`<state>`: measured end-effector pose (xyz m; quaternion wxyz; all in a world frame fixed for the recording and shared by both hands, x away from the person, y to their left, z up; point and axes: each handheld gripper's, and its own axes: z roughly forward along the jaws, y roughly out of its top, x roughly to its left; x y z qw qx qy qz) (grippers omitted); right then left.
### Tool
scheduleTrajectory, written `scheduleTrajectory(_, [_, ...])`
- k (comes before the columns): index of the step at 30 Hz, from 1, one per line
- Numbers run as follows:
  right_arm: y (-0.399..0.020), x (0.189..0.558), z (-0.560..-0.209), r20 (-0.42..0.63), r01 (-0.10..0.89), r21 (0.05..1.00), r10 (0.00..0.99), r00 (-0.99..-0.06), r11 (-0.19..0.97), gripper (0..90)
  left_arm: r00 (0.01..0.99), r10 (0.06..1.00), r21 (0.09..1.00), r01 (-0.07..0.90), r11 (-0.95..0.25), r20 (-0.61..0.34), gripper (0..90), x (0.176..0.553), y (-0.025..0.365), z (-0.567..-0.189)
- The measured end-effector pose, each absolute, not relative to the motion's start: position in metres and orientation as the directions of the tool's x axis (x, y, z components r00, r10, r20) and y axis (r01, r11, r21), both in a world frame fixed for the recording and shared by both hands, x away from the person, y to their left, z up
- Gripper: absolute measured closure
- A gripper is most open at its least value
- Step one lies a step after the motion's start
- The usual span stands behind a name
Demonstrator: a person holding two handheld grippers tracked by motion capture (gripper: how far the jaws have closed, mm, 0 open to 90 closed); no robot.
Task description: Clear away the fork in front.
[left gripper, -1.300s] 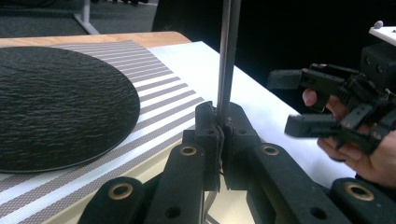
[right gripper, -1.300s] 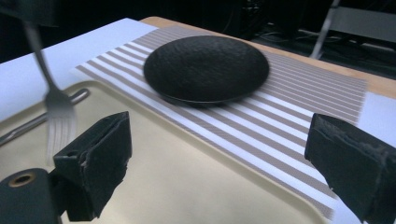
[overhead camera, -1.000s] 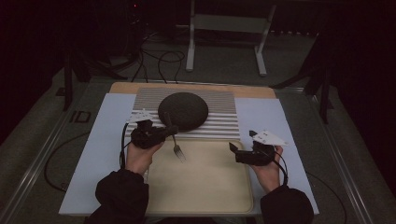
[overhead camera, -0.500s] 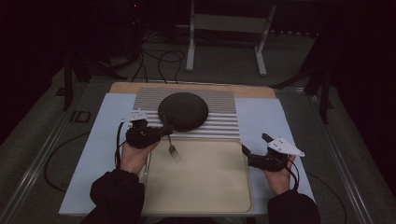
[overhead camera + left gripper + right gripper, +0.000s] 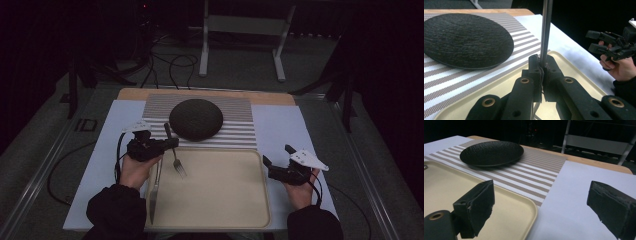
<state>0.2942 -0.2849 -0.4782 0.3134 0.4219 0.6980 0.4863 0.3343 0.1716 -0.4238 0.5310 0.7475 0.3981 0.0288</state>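
My left gripper [image 5: 171, 143] is shut on the handle of a metal fork [image 5: 176, 161]. The fork hangs tines-down over the far left part of a beige tray [image 5: 220, 200]. In the left gripper view the jaws [image 5: 541, 66] pinch the handle of the fork [image 5: 545, 35], which rises straight up. A dark round plate [image 5: 196, 119] sits on a striped placemat [image 5: 235, 135] just beyond the tray. My right gripper [image 5: 276, 159] stands open and holds nothing at the tray's right edge. Its jaws are wide apart in the right gripper view [image 5: 541, 195].
A knife [image 5: 154, 192] lies along the tray's left side. White paper [image 5: 285, 125] covers the table to either side of the placemat. A metal stand [image 5: 240, 25] and cables sit on the floor beyond the table's far edge.
My right gripper has moved to the right and slightly toward the person, from over the tray's right part to its edge. The left gripper with the fork has shifted a little to the left.
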Motion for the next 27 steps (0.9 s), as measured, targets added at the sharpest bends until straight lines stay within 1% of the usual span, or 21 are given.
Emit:
scheduleTrajectory(13, [-0.287, 0.295, -0.481, -0.019, 0.304, 0.94, 0.909, -0.416, 0.158, 8.4, 0.671, 0.631, 0.791, 0.594, -0.144, -0.388, 87.4, 0.331, 0.175, -0.433])
scheduleTrajectory(27, [-0.286, 0.296, -0.483, -0.021, 0.313, 0.935, 0.908, -0.419, 0.166, 8.4, 0.637, 0.648, 0.753, 0.641, -0.147, -0.416, 87.3, 0.329, 0.18, -0.442])
